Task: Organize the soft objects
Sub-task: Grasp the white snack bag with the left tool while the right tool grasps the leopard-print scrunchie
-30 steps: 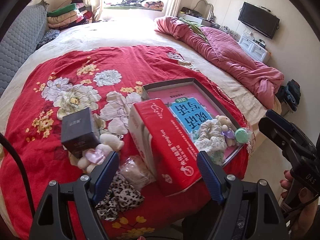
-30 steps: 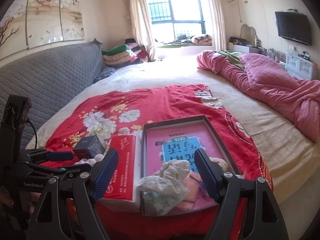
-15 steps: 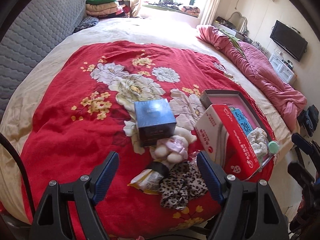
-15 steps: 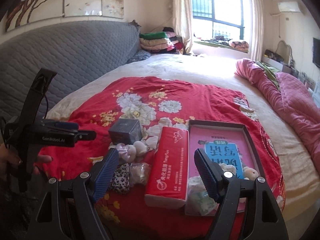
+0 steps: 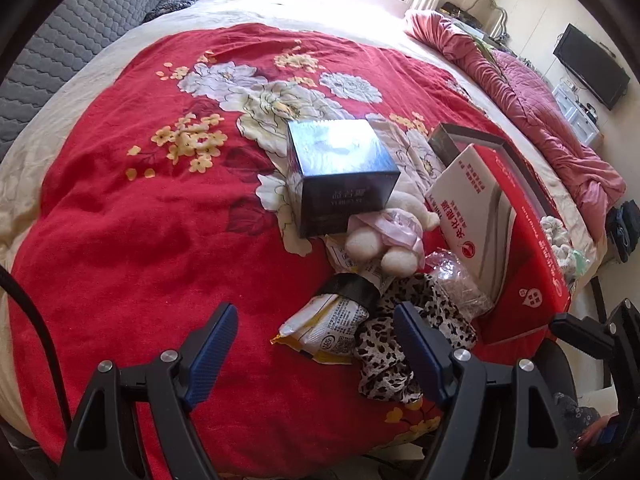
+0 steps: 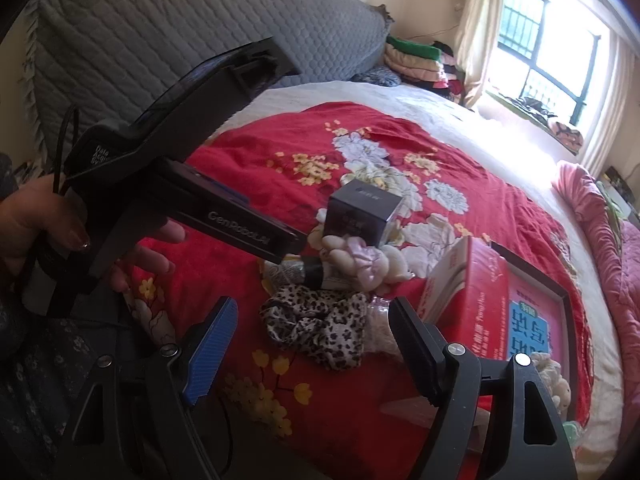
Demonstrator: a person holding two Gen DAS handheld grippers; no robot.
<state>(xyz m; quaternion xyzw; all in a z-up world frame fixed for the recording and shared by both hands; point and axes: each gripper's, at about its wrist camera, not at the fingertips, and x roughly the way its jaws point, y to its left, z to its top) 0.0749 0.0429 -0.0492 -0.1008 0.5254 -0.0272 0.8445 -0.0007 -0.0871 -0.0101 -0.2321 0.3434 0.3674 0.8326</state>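
Note:
A leopard-print scrunchie [image 5: 404,344] [image 6: 320,328] lies on the red floral blanket [image 5: 140,220] at the bed's near edge. A cream plush toy with a pink bow [image 5: 384,236] [image 6: 360,260] lies behind it, against a dark box [image 5: 340,172] [image 6: 362,214]. A yellow-white packet [image 5: 324,328] lies beside the scrunchie. My left gripper [image 5: 316,352] is open and empty just in front of the packet and scrunchie. My right gripper [image 6: 312,340] is open and empty, with the scrunchie between its fingers' line of sight. A shallow tray [image 6: 560,292] at right holds a white scrunchie [image 5: 560,236].
A red tissue box [image 5: 512,248] [image 6: 476,292] stands between the pile and the tray. A clear crinkled bag [image 5: 456,280] lies by it. A grey headboard [image 6: 180,40] is at left, a pink quilt [image 5: 540,100] at far right. The left gripper's body [image 6: 192,168] crosses the right view.
Both grippers have swung left, away from the tray, and moved closer to the pile with the scrunchie and plush toy. Both stay open and empty.

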